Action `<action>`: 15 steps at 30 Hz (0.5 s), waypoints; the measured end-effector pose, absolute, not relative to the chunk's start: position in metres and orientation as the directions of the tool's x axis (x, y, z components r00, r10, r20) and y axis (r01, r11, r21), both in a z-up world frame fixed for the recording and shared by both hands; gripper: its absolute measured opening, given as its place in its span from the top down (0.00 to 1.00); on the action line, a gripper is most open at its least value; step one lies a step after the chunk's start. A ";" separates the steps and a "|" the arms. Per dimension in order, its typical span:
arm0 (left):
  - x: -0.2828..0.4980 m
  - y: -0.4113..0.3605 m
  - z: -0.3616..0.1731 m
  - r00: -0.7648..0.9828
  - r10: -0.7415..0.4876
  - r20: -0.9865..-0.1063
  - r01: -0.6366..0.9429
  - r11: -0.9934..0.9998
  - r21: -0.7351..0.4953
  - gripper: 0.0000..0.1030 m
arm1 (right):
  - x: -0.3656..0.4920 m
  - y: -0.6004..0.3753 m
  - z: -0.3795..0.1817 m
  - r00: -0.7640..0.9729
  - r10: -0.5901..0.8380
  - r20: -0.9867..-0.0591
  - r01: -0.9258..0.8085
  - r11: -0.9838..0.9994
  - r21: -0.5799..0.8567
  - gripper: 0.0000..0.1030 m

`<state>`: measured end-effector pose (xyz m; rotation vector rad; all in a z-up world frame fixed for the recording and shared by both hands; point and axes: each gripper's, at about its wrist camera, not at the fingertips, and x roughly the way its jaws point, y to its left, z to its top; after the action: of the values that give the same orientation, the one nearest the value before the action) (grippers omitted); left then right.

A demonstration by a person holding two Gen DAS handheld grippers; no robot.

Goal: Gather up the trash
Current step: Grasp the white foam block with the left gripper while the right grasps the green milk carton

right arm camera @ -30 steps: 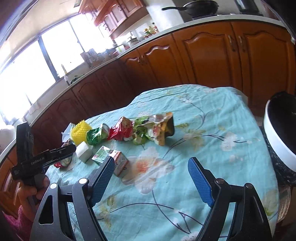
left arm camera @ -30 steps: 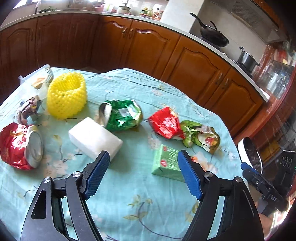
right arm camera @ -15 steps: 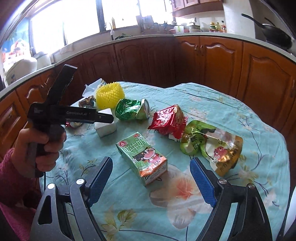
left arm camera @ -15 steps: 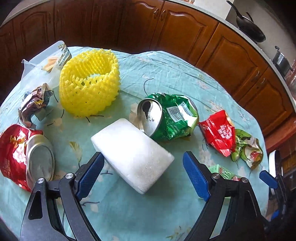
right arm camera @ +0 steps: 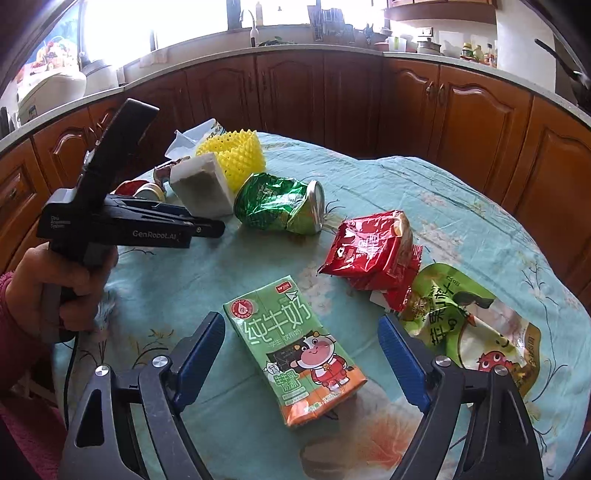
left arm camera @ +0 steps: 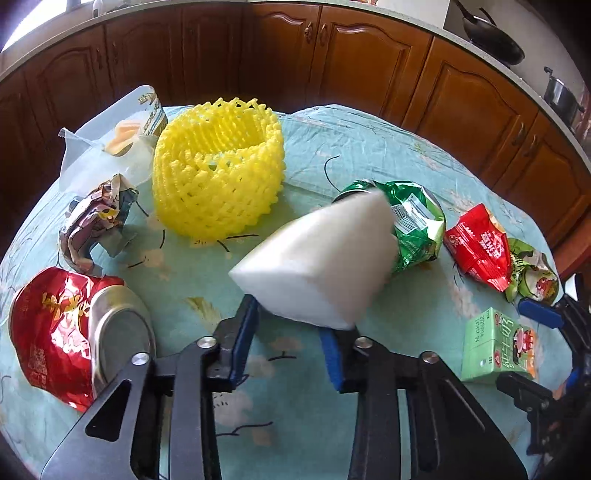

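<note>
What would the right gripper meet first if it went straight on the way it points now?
Most likely the green milk carton, which lies on the tablecloth between the open fingers of the right gripper; depth is uncertain.

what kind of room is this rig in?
Most likely a home kitchen: wooden cabinets under a curved countertop, a black wok and a pot on it, a faucet by the window. The table holds packaging trash.

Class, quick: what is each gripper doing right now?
Left gripper: closing on the white foam block.
Right gripper: open around the milk carton, not gripping it.
</note>
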<state>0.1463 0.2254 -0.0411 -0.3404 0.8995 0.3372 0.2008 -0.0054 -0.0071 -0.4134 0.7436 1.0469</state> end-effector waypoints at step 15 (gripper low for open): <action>0.125 0.198 -0.007 0.638 0.242 -0.731 -0.388 0.921 -0.033 0.31 | 0.187 -0.031 -0.002 0.283 0.662 -0.695 -0.847 0.511 0.142 0.55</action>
<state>0.1248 0.1976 -0.0067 -0.1939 0.8020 0.3621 0.1867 -0.0307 -0.0016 -0.2766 0.7788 1.0273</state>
